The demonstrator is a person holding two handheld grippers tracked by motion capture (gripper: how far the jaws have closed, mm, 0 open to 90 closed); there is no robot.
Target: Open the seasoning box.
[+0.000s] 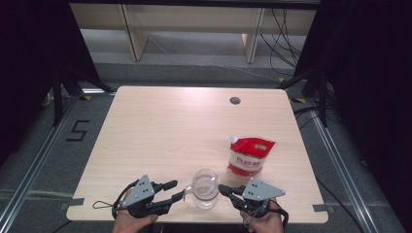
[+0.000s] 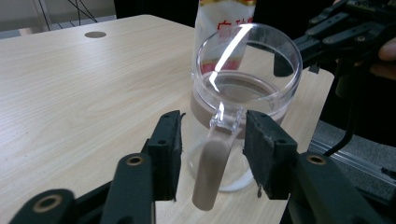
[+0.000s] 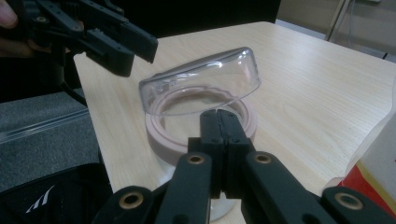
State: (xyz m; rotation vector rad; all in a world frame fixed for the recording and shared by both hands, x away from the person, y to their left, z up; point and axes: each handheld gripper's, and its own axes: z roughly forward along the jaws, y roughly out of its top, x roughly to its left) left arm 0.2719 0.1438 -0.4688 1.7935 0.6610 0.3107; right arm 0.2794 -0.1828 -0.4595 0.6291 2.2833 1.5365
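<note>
A clear jar (image 1: 205, 188) with a pinkish rim stands near the table's front edge, between my two grippers. Its clear lid (image 3: 201, 81) is tilted up off the rim (image 3: 159, 140). My left gripper (image 1: 176, 190) is open, one black jaw on each side of the jar's handle (image 2: 212, 168), with gaps between the pads and the handle. My right gripper (image 1: 222, 188) comes from the opposite side, its jaws pressed together at the lid's near edge (image 3: 219, 116). A red and white spout pouch (image 1: 250, 156) lies behind the jar, to the right.
The light wooden table (image 1: 170, 126) has a round cable hole (image 1: 235, 100) near its far edge. The front edge runs just below both hands. Dark curtains stand at both sides, and shelving legs and cables lie on the floor beyond.
</note>
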